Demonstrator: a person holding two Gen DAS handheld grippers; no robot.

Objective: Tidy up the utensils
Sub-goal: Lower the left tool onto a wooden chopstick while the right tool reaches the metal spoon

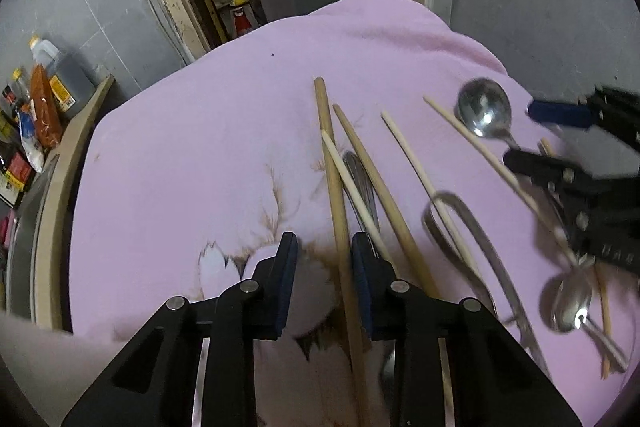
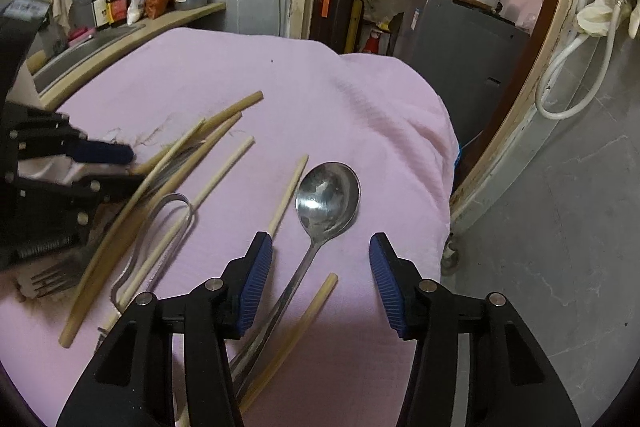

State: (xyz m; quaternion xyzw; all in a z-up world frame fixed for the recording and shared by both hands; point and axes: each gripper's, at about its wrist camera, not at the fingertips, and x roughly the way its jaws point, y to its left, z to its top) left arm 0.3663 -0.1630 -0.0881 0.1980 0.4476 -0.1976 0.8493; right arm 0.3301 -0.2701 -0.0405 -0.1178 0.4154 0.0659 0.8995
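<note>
Between the fingers of the left gripper point(image 1: 324, 269), set narrow, runs a thick wooden chopstick point(image 1: 340, 211); its right pad lies against the stick, the left pad stands clear, so no firm grip shows. Right gripper point(image 2: 320, 267) stands about half open over the pink cloth point(image 2: 248, 67) on the worktop, with the handle of a steel spoon point(image 2: 326, 201) passing between its fingers, untouched. More chopsticks and a fork point(image 2: 50, 281) lie scattered toward the worktop's left side.
</note>
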